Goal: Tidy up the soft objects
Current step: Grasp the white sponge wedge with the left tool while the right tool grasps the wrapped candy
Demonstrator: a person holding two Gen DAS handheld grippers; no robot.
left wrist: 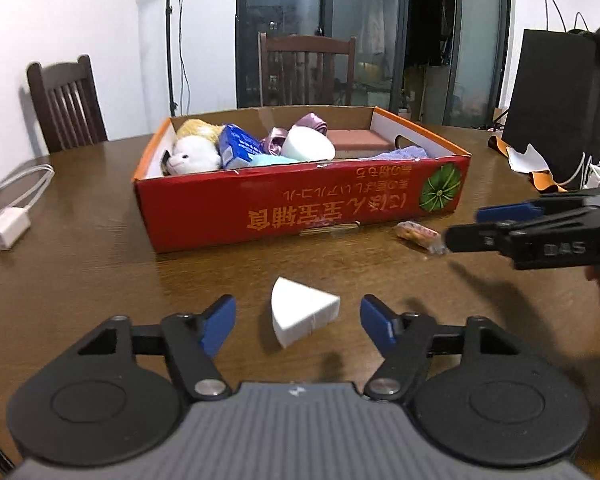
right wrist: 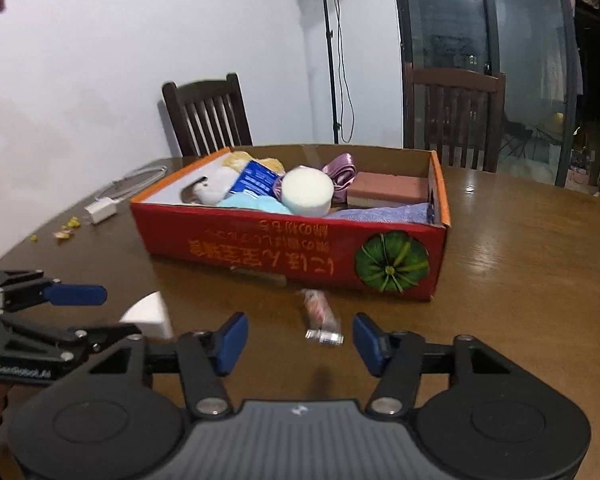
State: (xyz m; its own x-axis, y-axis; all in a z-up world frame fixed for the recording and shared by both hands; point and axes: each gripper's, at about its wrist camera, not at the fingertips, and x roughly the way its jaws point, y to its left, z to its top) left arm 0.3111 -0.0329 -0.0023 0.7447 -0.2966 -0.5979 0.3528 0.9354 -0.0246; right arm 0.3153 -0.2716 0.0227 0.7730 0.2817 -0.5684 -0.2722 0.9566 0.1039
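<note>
Two soft things lie outside the red cardboard box (left wrist: 300, 200). Left view, lower centre: left gripper (left wrist: 298, 320) spread around the white wedge-shaped foam sponge (left wrist: 304, 310); squeezing its slanted faces may squirt it out. Right view, lower centre: right gripper (right wrist: 296, 338) spread near a small wrapped packet (right wrist: 320, 316), perhaps candy.

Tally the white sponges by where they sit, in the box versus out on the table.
In the box: 1, the round sponge.
On the table: 1, the wedge sponge, between the left gripper fingers, untouched.
Total: 2.
</note>
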